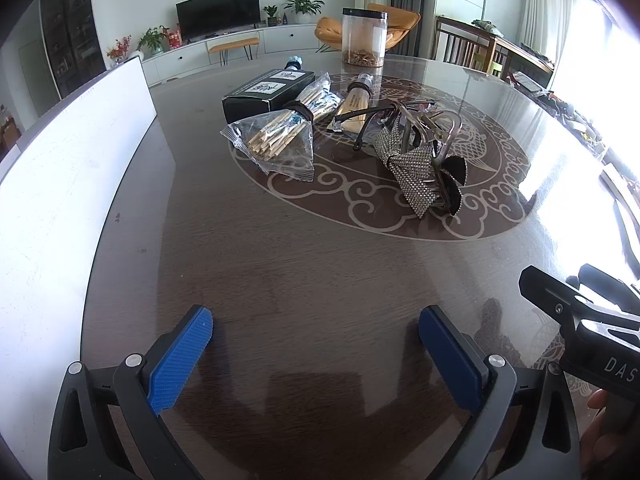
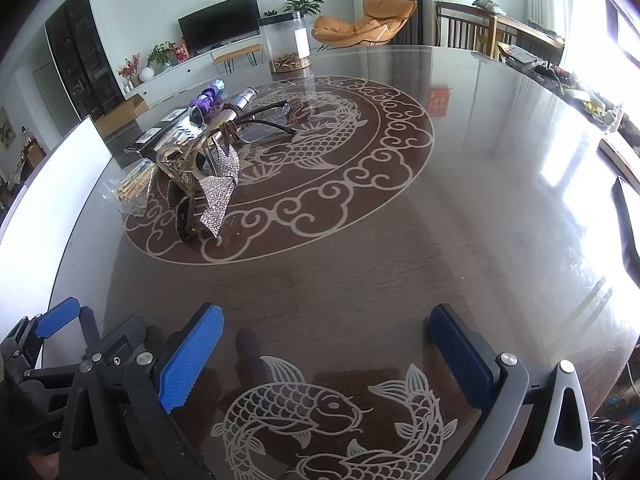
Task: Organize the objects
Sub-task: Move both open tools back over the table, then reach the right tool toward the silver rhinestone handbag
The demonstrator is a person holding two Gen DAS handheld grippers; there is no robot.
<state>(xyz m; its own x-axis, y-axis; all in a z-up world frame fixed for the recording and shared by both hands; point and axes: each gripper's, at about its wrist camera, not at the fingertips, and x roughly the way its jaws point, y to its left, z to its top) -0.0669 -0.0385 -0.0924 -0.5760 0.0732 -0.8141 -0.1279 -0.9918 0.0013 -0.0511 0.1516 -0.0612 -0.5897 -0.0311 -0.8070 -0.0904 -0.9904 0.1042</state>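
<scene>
A heap of small things lies on the round dark table (image 1: 304, 272) over its fish medallion. It holds a clear bag of wooden sticks (image 1: 276, 142), a black box (image 1: 266, 94), black-framed glasses (image 1: 368, 122) and a rhinestone hair clip (image 1: 416, 160). My left gripper (image 1: 316, 344) hovers near the table's front with its blue pads wide apart and nothing between them. My right gripper (image 2: 326, 354) stands open above two inlaid fish, also with nothing in it. From the right wrist view the hair clip (image 2: 218, 196) and the glasses (image 2: 264, 120) lie far ahead to the left.
A white board (image 1: 68, 184) runs along the table's left edge. A clear jar with a black lid (image 1: 363, 38) stands at the far side. A purple item (image 2: 208, 98) lies behind the heap. Chairs, a cabinet and a television stand beyond the table.
</scene>
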